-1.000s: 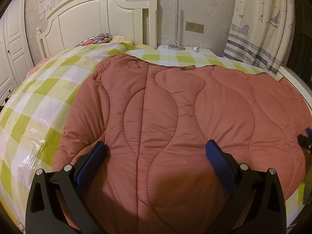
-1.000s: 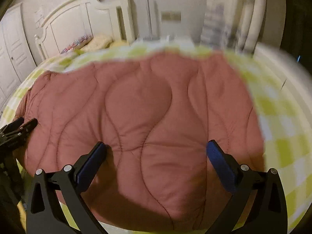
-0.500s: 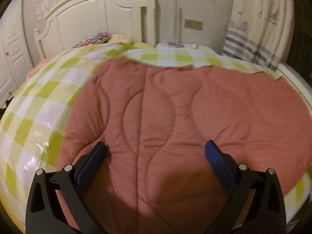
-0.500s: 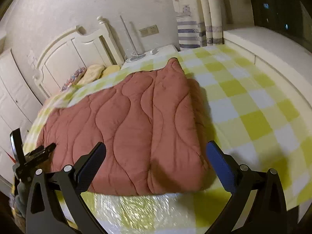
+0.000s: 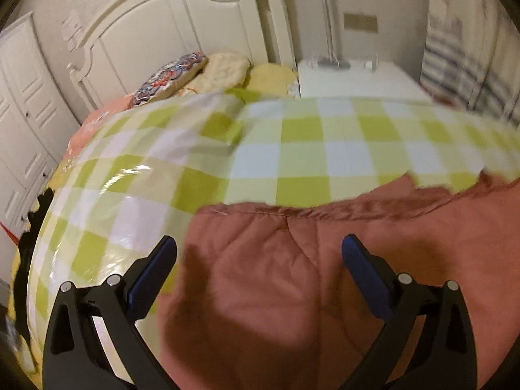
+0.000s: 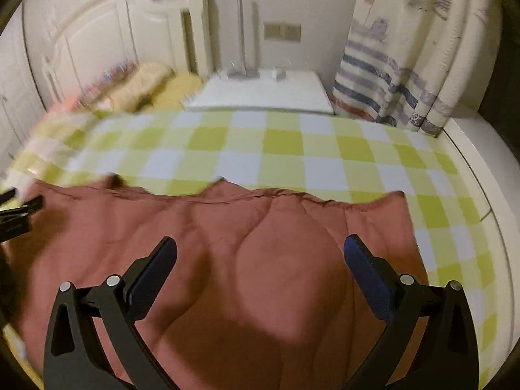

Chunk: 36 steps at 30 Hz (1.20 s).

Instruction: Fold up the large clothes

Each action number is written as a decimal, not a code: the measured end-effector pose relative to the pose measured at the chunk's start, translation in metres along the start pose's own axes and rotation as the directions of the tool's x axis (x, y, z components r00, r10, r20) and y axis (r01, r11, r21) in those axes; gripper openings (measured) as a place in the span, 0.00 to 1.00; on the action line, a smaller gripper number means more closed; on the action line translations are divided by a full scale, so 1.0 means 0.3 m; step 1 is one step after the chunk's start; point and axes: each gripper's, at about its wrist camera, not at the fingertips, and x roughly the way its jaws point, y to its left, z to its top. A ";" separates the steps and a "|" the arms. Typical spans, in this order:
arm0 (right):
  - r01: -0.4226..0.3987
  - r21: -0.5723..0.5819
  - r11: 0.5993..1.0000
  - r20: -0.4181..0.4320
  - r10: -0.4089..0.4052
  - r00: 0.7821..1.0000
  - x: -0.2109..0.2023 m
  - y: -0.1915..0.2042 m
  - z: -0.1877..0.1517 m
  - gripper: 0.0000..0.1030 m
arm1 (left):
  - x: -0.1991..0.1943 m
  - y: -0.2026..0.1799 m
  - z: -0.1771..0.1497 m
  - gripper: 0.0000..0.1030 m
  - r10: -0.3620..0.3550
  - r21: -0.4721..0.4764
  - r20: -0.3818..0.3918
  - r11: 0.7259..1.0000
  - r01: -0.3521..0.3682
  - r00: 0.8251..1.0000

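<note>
A second ago the red-brown quilt (image 5: 325, 292) filled most of both views, and its far edge reached up close to the headboard (image 5: 182, 29). Now that edge sits much lower in both views, and a wide stretch of the green and white checked bed cover (image 5: 292, 149) shows past it. I think the quilt has been folded over toward the near side of the bed, or both cameras have moved up over it. Both pictures are blurry, so the tools were moving fast.

The quilt lies on the bed, right under both tools, with its far edge wavy and not quite straight.

The left tool (image 5: 258, 260) is wide open with nothing between its two blue pads. The right tool (image 6: 260, 260) is wide open too, and it holds nothing. In the right view, the tip of the left tool peeks in at the left edge.

With both tools free, I think the next job is to grab an edge and fold again.
</note>
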 end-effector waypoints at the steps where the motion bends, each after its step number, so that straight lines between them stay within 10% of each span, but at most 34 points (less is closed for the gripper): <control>1: 0.046 -0.020 0.999 -0.027 -0.046 0.999 0.050 -0.001 -0.005 0.95 | 0.049 0.002 -0.013 0.98 -0.011 0.003 -0.023 1.000 0.011 1.000; 12: -0.142 0.149 0.979 -0.001 0.144 0.990 0.087 -0.116 -0.063 0.95 | 0.085 0.052 -0.026 0.98 -0.071 -0.082 -0.003 0.994 0.071 0.997; 19: -0.429 0.224 0.875 0.239 0.377 0.895 -0.372 -0.297 -0.333 0.95 | 0.077 0.056 -0.028 0.98 -0.062 -0.083 0.003 0.995 0.062 0.998; 29: -0.563 0.443 0.698 0.164 0.555 0.816 -0.429 -0.386 -0.799 0.77 | 0.066 0.054 -0.026 0.98 -0.048 -0.080 0.013 0.996 0.049 0.999; 36: -0.500 0.466 0.730 0.107 0.515 0.851 -0.301 -0.237 -0.712 0.80 | 0.074 0.058 -0.025 0.98 -0.068 -0.087 0.001 0.994 0.068 0.998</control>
